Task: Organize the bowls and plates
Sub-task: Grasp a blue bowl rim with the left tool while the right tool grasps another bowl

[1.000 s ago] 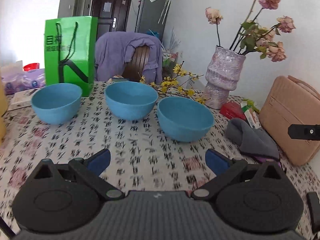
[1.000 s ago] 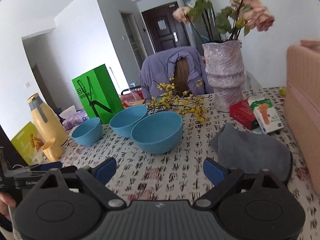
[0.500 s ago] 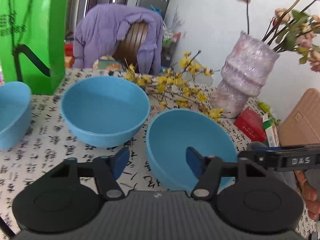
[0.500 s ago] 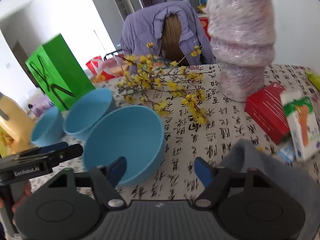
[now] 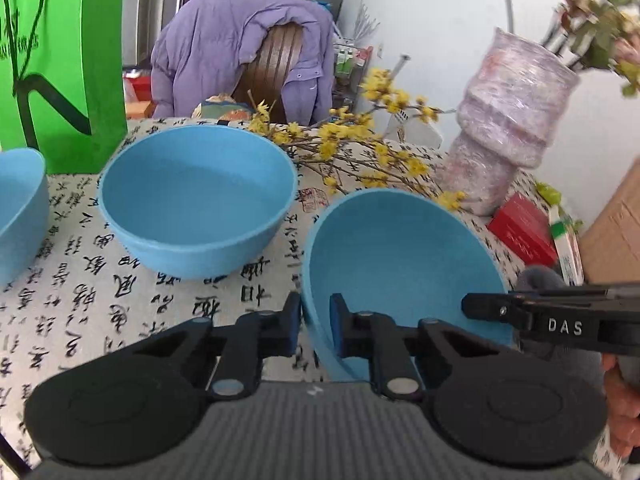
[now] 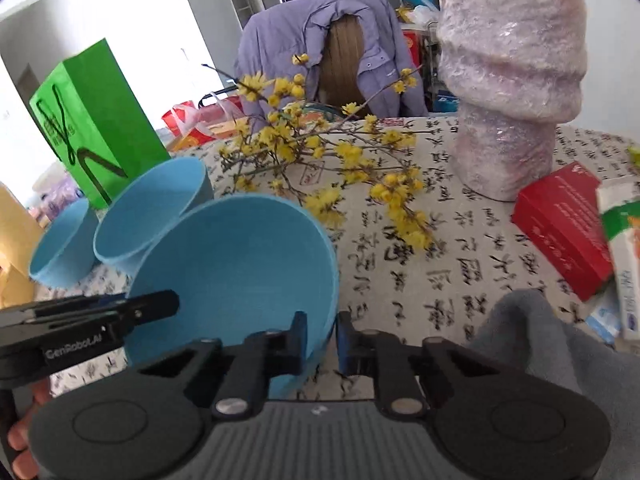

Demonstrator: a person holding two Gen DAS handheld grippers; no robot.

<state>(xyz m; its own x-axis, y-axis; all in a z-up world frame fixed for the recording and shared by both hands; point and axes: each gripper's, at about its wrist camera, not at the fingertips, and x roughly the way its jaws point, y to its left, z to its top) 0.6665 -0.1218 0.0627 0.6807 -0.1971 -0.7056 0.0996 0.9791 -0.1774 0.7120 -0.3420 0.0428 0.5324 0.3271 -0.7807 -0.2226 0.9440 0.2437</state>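
Three blue bowls stand in a row on the patterned tablecloth. My left gripper [image 5: 315, 322] is shut on the left rim of the nearest bowl [image 5: 400, 264], one finger inside and one outside. My right gripper [image 6: 322, 340] is shut on the right rim of the same bowl [image 6: 240, 264]. The bowl sits tilted between them. The middle bowl [image 5: 196, 196] stands just to its left, also in the right wrist view [image 6: 148, 208]. The far bowl [image 5: 18, 208] is at the left edge, and it also shows in the right wrist view [image 6: 60, 248].
A yellow flowering branch [image 5: 360, 140] lies behind the held bowl. A wrapped pink vase [image 6: 512, 80] stands at the back right, with a red box [image 6: 560, 224] and a grey cloth [image 6: 540, 340] beside it. A green paper bag [image 5: 60, 60] stands behind the bowls.
Both grippers moved in on the nearest bowl from either side and closed on its rim. The bowl now sits tilted between them.
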